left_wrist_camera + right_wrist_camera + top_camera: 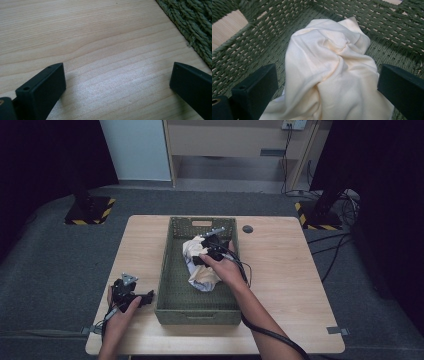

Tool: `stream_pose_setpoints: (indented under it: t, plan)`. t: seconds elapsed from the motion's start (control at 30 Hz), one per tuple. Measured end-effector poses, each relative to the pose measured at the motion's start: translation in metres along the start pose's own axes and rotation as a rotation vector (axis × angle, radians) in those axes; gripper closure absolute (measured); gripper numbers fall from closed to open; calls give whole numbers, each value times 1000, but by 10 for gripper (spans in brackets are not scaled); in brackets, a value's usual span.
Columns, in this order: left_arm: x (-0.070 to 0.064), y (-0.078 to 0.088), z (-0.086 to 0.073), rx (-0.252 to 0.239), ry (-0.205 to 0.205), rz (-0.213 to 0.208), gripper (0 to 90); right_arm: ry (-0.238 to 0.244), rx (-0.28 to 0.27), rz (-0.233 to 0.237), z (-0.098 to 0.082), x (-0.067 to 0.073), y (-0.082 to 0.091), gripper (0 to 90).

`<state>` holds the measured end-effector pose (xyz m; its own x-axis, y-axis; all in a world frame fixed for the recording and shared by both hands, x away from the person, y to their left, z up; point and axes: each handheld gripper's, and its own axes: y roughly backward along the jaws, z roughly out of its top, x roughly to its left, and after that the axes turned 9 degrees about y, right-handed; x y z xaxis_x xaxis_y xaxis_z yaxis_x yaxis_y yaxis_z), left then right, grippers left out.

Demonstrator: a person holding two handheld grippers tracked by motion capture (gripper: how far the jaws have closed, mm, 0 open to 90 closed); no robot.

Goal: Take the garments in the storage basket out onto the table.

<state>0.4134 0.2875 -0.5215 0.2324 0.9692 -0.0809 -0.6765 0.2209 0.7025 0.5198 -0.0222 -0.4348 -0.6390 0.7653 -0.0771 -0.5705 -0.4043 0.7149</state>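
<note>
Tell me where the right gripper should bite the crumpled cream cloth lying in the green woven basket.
Grip the raised fold running down the middle of the crumpled cream cloth, coming from above. The right gripper already hangs over it with jaws open on either side of that ridge, so closing there should likely catch bunched fabric. The green woven basket walls make a sideways approach awkward.

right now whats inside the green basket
A crumpled cream cloth lies in the green woven basket, with a paler grey-white fold at its near edge. The right gripper, jaws open, is over it. Whatever lies beneath the cloth is covered.
</note>
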Motion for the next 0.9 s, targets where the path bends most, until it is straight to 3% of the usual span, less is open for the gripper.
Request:
stream_pose_setpoints:
  t: [0.9]
  plan:
    - [0, 0, 0, 0, 0, 0, 0, -52, 64, 20, -5, -6, -38, 23]
